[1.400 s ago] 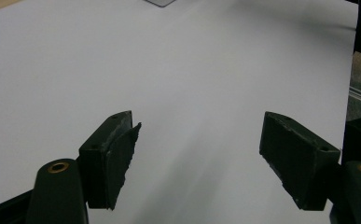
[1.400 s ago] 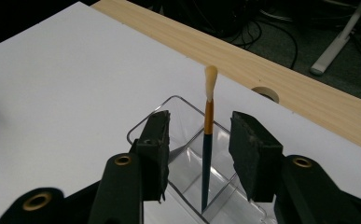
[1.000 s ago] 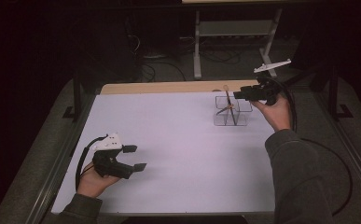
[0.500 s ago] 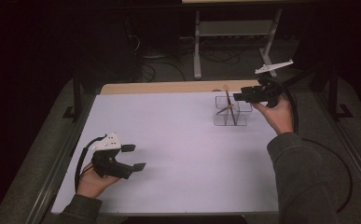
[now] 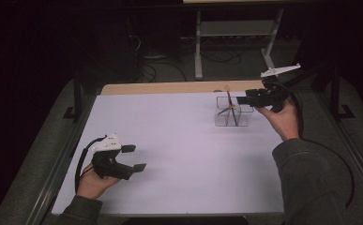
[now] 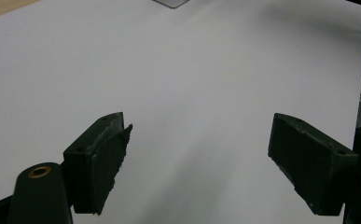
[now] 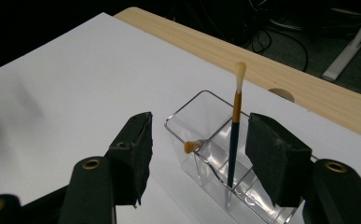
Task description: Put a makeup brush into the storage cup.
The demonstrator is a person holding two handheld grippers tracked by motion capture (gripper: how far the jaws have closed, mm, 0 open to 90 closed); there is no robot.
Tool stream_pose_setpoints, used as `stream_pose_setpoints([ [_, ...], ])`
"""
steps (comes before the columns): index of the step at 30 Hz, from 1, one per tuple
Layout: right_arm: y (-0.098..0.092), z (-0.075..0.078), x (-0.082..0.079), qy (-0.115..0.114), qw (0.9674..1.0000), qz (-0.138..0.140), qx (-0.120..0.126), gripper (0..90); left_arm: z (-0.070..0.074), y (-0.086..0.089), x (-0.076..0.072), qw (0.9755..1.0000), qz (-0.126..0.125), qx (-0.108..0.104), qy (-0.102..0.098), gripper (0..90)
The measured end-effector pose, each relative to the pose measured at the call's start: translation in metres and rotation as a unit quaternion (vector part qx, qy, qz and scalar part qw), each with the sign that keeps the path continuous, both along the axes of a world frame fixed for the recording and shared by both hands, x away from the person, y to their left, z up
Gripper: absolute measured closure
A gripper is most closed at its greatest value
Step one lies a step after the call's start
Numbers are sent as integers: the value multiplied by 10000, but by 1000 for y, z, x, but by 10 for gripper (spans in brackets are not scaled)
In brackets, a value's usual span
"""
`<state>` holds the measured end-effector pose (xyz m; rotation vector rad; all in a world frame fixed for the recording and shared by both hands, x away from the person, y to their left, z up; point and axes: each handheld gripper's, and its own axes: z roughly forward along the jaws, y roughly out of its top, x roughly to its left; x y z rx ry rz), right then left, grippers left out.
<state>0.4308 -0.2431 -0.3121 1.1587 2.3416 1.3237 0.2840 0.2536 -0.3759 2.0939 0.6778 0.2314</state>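
**Brush just let go into the clear organiser**

The bench (image 5: pixel 170 140) carried a white sheet over most of its top, with a strip of bare wood along the far edge. At the far right of the sheet stood a clear plastic organiser (image 5: pixel 232 112), divided into compartments. Two brushes were in it: one upright brush (image 7: pixel 234 135) with a dark lower handle, an orange band and a pale tip, standing nearly vertical in a compartment, and a second brush (image 7: pixel 192 146) leaning low, of which little more than an orange end showed.

The right gripper (image 5: pixel 241 99) was held level at the organiser's upper right. In the right gripper view the upright brush stood between its jaws, yet neither pad touched it; the jaws had just been opening and stood moderately wide, with clear gaps on both sides. The left gripper (image 5: pixel 134 158) lay near the front left of the bench, well apart from the organiser, its jaws wide open over bare sheet and holding nothing.

By my reading, the step in hand was the release of the upright brush into its compartment. The next move would call for drawing the right gripper straight back from the handle, without brushing the tip or the organiser's thin wall, since a nudge could tip the light organiser.
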Motion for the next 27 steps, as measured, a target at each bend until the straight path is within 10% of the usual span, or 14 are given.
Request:
stream_pose_setpoints([
  [27, -5, -4, -30, -111, 9998, 163, 71, 373, 0, 4, 1, 10000, 92, -19, -10, 181],
])
